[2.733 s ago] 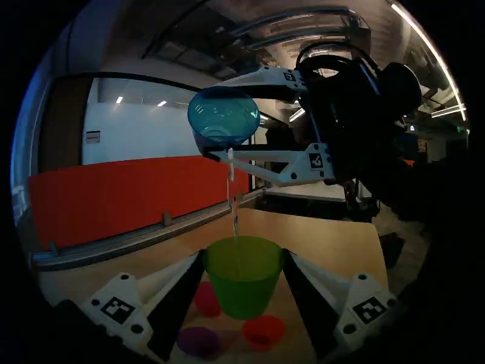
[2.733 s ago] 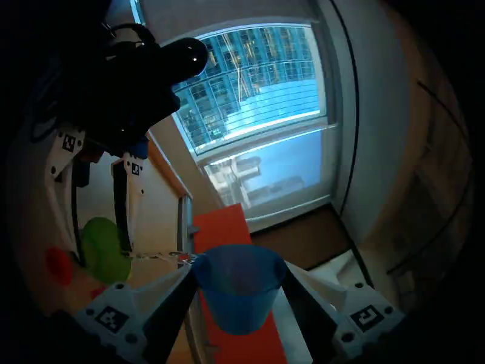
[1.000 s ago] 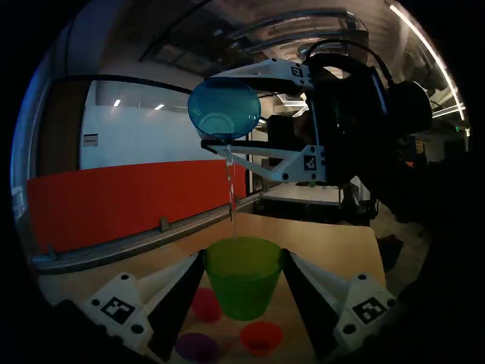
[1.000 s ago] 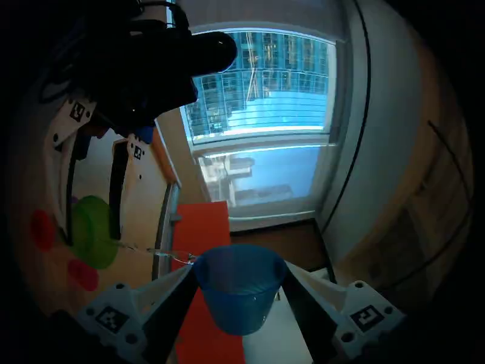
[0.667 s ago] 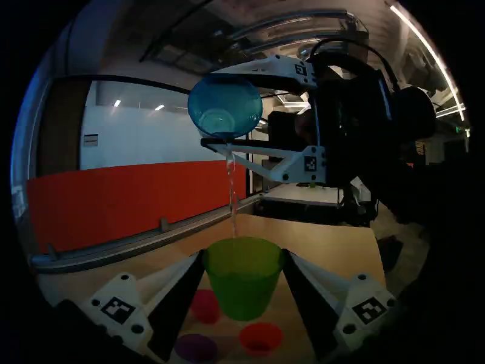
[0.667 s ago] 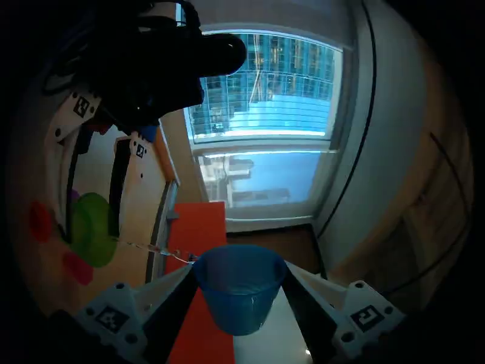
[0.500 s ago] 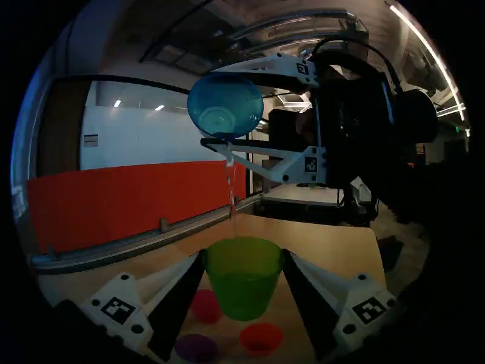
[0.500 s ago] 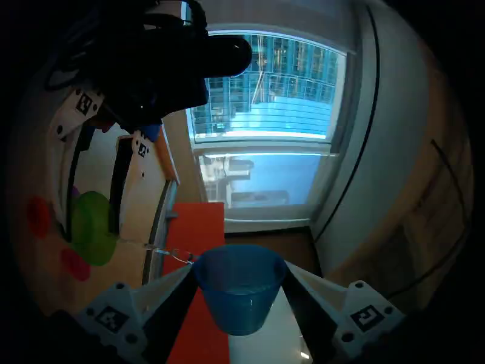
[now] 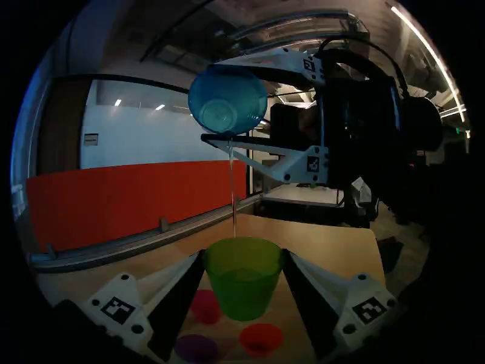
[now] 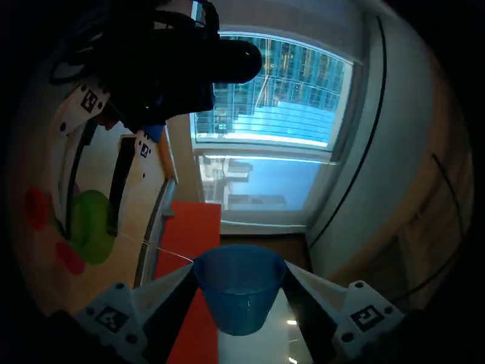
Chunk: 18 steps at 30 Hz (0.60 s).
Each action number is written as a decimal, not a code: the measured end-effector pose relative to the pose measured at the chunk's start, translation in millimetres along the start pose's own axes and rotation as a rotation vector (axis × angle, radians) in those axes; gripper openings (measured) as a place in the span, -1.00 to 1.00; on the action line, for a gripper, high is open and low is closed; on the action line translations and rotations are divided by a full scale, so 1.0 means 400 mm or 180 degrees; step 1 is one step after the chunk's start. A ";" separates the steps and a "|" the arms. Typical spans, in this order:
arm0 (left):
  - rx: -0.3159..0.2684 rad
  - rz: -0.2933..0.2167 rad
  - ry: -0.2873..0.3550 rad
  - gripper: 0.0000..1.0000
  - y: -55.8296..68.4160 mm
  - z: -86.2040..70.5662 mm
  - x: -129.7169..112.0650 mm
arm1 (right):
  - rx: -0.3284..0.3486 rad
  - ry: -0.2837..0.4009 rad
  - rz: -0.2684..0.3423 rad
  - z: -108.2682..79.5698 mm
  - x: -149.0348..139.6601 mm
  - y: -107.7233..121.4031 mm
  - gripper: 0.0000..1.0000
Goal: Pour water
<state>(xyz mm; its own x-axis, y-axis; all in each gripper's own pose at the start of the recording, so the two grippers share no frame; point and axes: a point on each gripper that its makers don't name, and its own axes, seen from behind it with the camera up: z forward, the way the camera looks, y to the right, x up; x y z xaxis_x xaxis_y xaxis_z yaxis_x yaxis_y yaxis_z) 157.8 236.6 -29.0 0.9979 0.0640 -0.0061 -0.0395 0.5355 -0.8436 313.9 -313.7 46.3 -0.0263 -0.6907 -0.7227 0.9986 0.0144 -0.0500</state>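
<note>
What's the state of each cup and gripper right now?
blue cup: tipped, pouring, little water left in it.
water stream: thin, falling into the green cup.
green cup: upright, partly filled.
left gripper: shut on the green cup.
right gripper: shut on the blue cup.
pink cup: upright on the table.
purple cup: upright on the table.
orange cup: upright on the table.

Translucent plastic: blue cup (image 9: 227, 100), green cup (image 9: 244, 285); matt wood: table (image 9: 330, 241).
</note>
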 end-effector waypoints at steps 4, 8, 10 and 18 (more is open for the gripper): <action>-0.0002 0.0000 -0.0002 0.78 0.001 0.000 -0.001 | -0.0003 0.0004 -0.0053 -0.002 0.009 -0.003 0.82; -0.0003 0.0001 -0.0003 0.78 0.002 0.000 -0.001 | -0.0013 0.0006 -0.0071 -0.004 0.014 -0.003 0.82; -0.0004 0.0002 -0.0002 0.78 0.003 0.000 0.000 | -0.0015 0.0006 -0.0067 -0.005 0.014 -0.002 0.82; -0.0010 0.0003 0.0001 0.78 0.005 0.002 0.002 | -0.0021 -0.0003 -0.0022 -0.007 -0.001 0.000 0.83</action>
<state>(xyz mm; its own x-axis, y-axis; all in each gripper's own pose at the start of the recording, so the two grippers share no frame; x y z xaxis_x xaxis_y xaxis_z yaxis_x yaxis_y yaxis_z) 158.3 238.2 -30.3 0.9979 0.0641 -0.0071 -0.0403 0.5328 -0.8453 313.8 -311.3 44.5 -0.0330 -0.6916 -0.7216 0.9981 0.0143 -0.0594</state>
